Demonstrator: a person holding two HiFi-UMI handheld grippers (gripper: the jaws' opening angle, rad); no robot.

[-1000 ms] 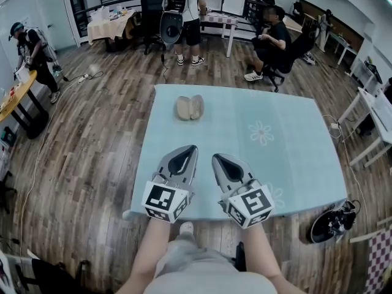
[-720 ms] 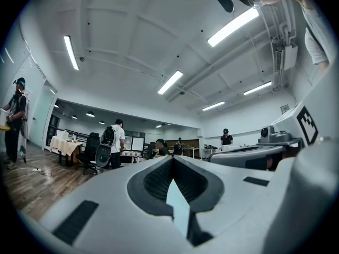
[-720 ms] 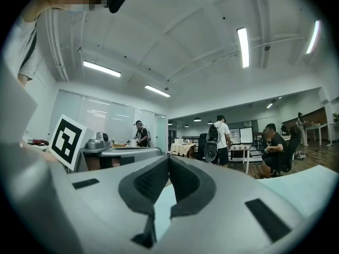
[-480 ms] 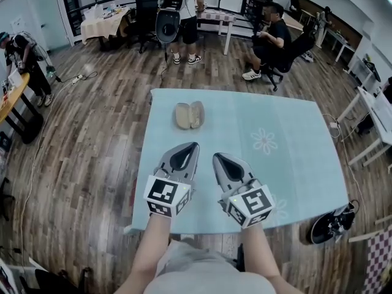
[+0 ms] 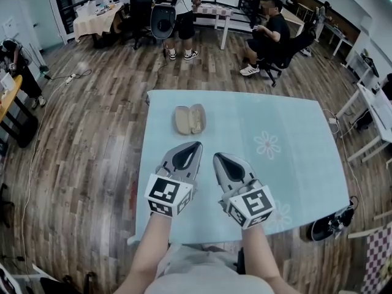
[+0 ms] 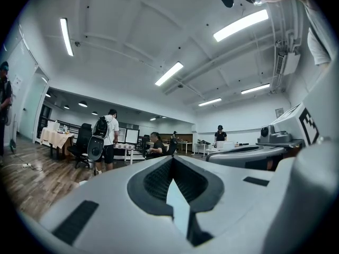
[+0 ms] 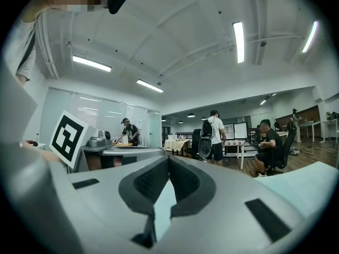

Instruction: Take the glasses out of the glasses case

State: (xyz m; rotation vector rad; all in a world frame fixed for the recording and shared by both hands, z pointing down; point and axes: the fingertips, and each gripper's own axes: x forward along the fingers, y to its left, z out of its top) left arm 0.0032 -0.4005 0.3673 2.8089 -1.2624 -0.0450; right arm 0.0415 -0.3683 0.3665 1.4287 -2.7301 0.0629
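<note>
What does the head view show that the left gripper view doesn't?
Only the head view shows the open glasses case lying on the blue table, out ahead of both claws. Only the left gripper view shows the long ceiling lights overhead. Both show the left claw, shut with nothing in it, and the standing person with a backpack across the room.

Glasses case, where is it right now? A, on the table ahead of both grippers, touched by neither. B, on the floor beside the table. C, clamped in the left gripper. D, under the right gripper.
A: the glasses case lies on the table well beyond the left gripper and right gripper, both shut on nothing.
</note>
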